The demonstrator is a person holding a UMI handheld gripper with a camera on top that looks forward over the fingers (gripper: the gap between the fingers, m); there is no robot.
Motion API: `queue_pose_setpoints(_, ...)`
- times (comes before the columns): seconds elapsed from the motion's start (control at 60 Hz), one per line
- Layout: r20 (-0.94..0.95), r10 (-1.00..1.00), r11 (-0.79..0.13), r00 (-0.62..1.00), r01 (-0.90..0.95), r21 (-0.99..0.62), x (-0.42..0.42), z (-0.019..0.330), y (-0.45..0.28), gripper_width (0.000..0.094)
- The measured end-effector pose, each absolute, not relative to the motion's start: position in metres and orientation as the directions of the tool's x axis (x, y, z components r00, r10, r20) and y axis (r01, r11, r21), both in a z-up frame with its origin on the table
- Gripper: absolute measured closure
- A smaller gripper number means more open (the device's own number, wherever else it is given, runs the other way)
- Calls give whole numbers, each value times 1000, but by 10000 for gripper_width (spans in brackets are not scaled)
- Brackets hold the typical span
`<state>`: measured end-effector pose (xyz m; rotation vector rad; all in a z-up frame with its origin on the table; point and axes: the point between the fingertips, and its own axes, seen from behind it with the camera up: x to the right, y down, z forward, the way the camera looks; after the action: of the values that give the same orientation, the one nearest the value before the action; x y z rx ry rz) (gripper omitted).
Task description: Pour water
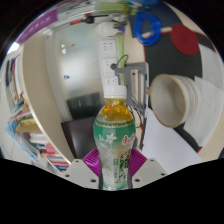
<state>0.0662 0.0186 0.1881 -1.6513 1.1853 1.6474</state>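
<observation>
We are clenching the gripper [115, 172] on the bottle [114, 135] — keeping it upright so nothing spills — with the bowl [180, 100] just right of it.

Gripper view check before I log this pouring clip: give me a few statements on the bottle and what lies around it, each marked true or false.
1. The clear plastic bottle with the green label and white cap stands upright between the gripper fingers. True.
2. The bottle's cap is off. False: the white cap is on.
3. A white bowl lies beyond the bottle, tipped on its side with its opening facing the camera. True.
4. The bottle's liquid is dark red. False: it is yellowish.
5. The pads on the fingers are purple. True.
</observation>
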Motion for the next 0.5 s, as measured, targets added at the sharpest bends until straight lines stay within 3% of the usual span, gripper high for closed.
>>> queue_pose_setpoints(0.05, -986, -142, -515, 91, -857, -5, 75, 195, 18, 608)
queue_pose_setpoints(0.117, -931, -38, -490, 364, -819, -300, 102, 212, 21, 607)
queue_pose_setpoints(0.25, -625, 37, -331, 780, -581, -744, 181, 246, 32, 608)
queue_pose_setpoints(0.4, -210, -81, -227, 974, -223, -948, 275, 250, 31, 607)
queue_pose_setpoints(0.5, -104, -122, -248, 987, -132, -960, 312, 211, 34, 609)
